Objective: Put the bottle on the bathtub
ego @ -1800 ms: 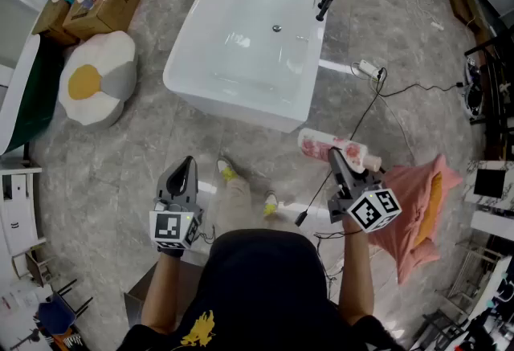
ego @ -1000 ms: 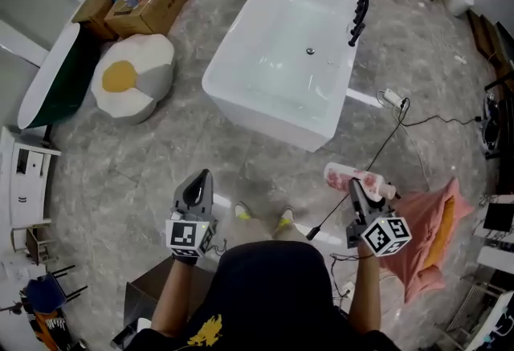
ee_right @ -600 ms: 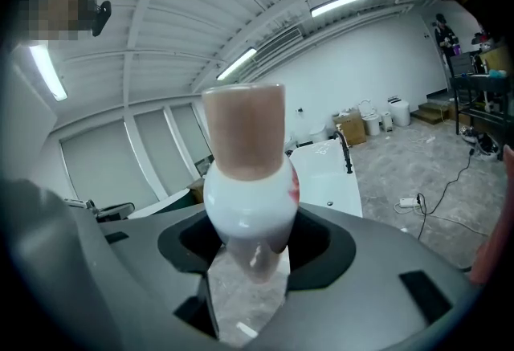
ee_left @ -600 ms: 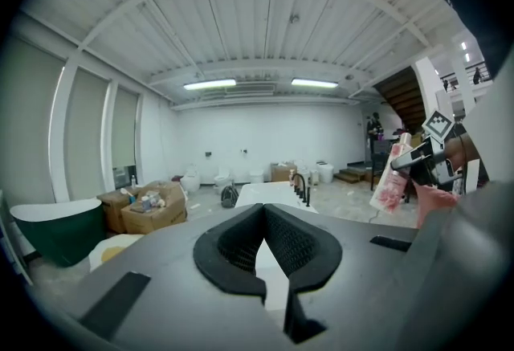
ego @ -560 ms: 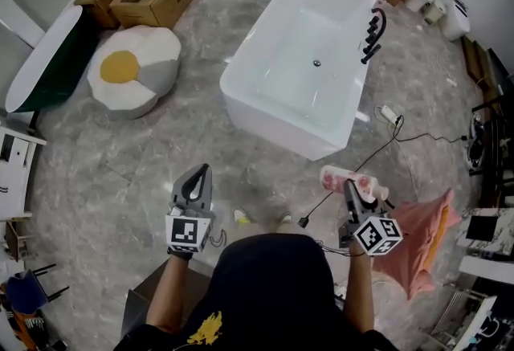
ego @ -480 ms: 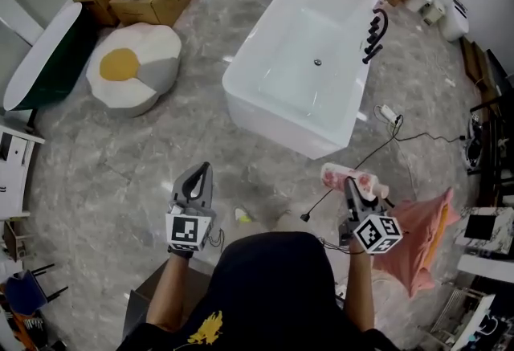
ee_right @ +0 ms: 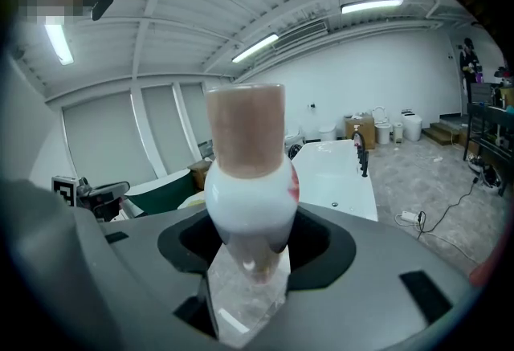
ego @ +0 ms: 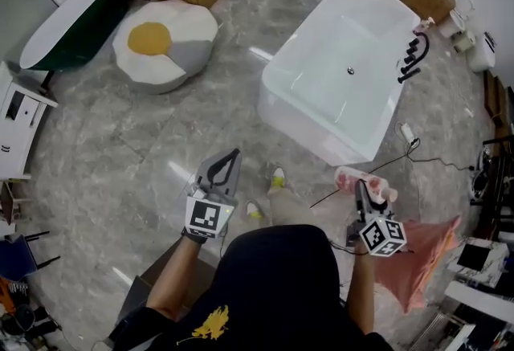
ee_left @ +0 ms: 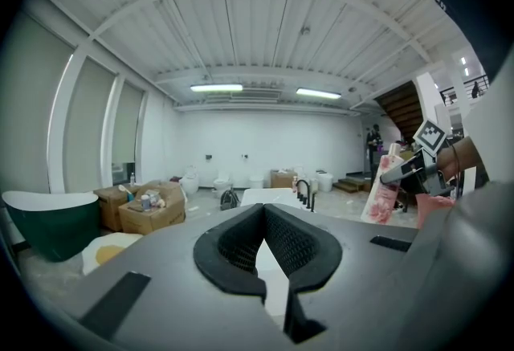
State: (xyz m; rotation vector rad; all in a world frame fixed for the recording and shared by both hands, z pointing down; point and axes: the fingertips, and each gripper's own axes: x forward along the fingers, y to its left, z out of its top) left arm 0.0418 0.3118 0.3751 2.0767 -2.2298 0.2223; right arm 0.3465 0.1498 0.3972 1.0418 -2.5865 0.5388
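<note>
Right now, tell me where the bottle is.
Head view, lower right: the bottle is clamped in the right gripper, just short of the bathtub and beside the pink cloth.

Bright, even light from long ceiling tube lamps (ee_left: 217, 87), glare streaked across glossy grey marble floor (ego: 181, 174), edges fisheye-bent and dark-vignetted.

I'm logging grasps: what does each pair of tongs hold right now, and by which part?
The right tongs clamp the white-and-pink plastic bottle round its body. The left tongs are shut and hold nothing.
</note>
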